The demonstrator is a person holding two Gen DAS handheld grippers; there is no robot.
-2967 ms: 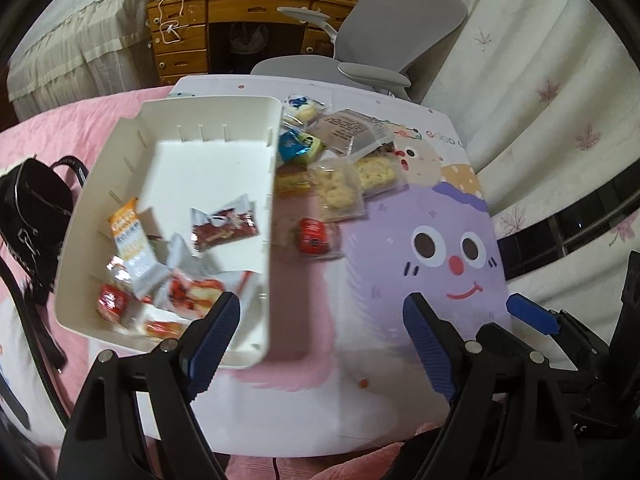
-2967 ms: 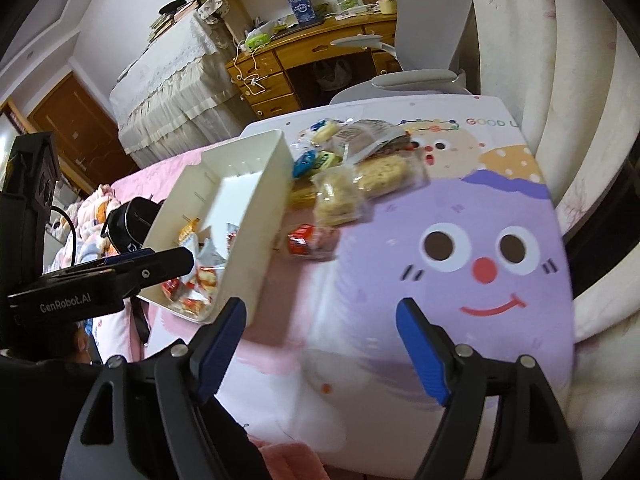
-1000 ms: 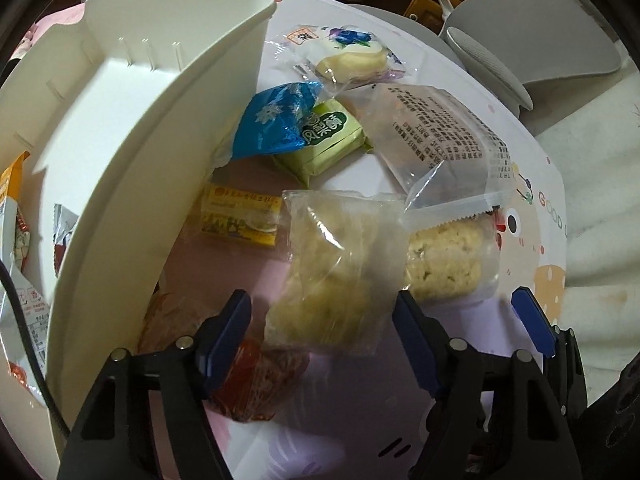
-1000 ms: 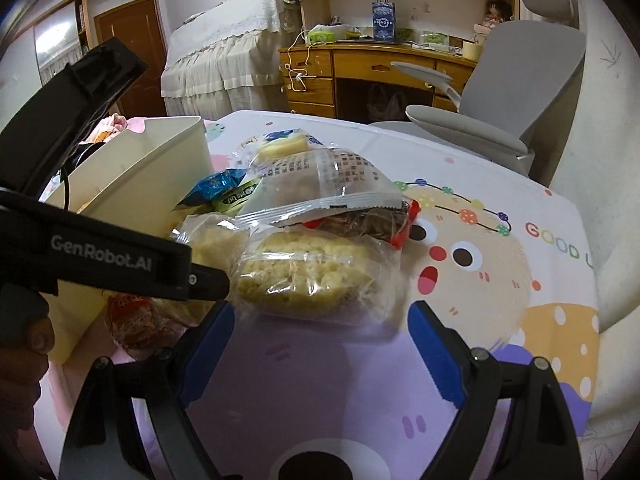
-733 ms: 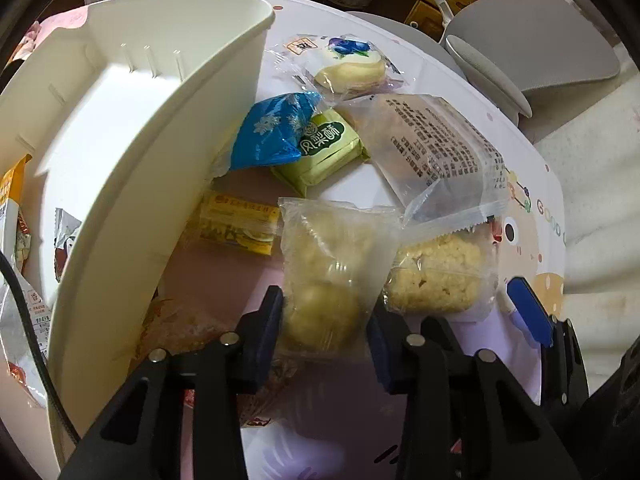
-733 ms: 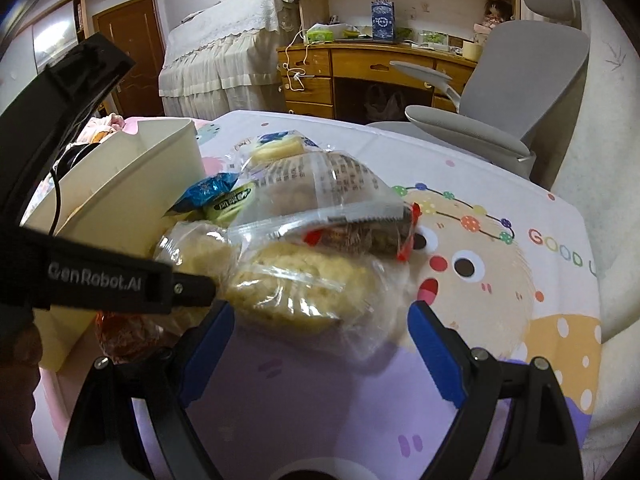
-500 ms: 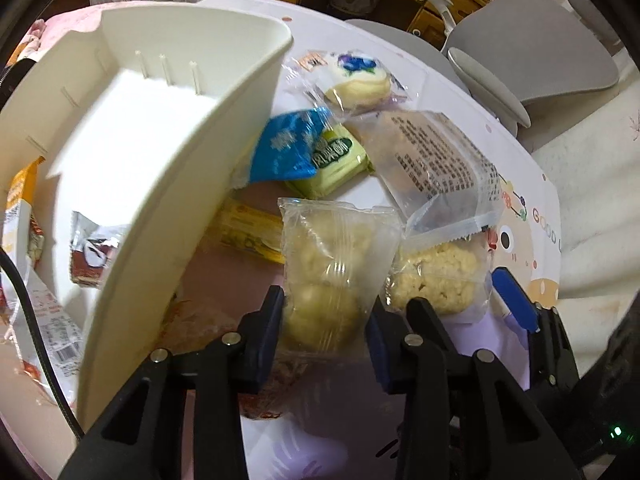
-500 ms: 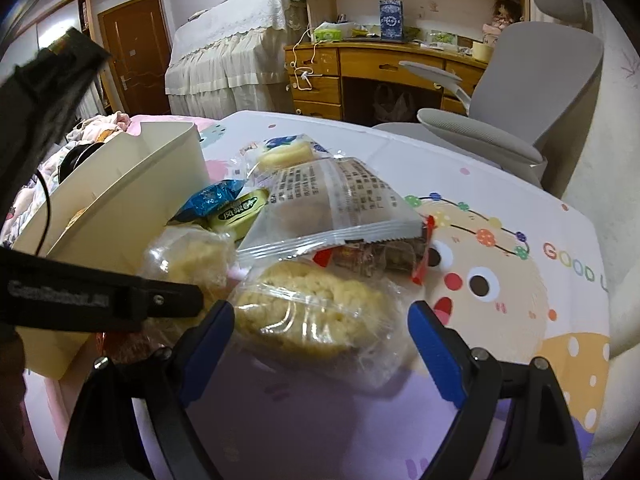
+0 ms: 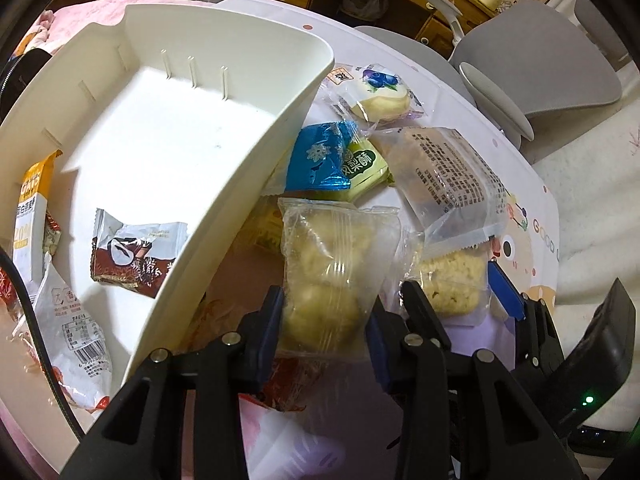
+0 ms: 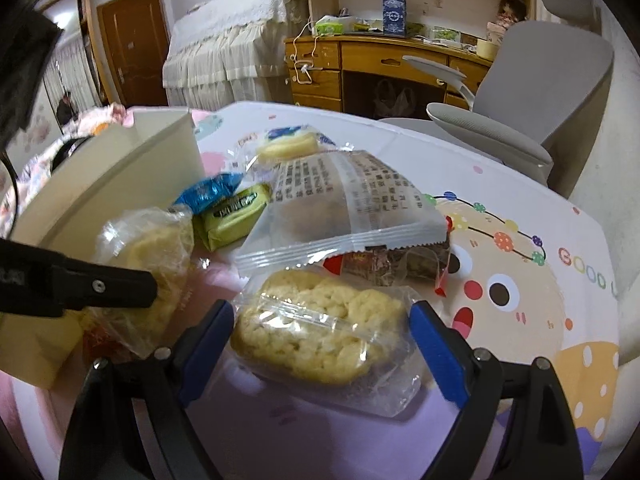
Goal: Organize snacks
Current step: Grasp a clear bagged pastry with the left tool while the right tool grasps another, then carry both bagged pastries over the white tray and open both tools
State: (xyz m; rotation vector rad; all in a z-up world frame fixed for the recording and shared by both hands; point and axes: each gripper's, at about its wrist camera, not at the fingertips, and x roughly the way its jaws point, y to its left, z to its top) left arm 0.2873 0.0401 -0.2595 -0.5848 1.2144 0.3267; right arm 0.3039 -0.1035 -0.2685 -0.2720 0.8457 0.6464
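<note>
My left gripper point(image 9: 324, 320) is shut on a clear bag of pale pastry point(image 9: 332, 264), held a little above the cartoon tablecloth beside the white bin point(image 9: 240, 184). The right wrist view shows the same bag point(image 10: 144, 256) with the left gripper's black finger point(image 10: 100, 284) across it. My right gripper point(image 10: 320, 344) stands open, one blue pad on each side of a clear rice-cracker pack point(image 10: 320, 320) lying on the cloth. The bin holds a brown wrapper point(image 9: 132, 256), an orange packet point(image 9: 32, 200) and other snacks.
Beyond the grippers lie a blue packet point(image 9: 320, 156), a green packet point(image 9: 364, 168), a blueberry cake pack point(image 9: 376, 92) and a printed clear pack point(image 9: 448, 176). A red packet point(image 9: 288, 376) lies under the left gripper. A grey chair point(image 10: 540, 80) stands past the table's far edge.
The left jaws closed on the pastry bag and lifted it slightly toward the bin. The right gripper moved forward until the rice-cracker pack sat between its open pads.
</note>
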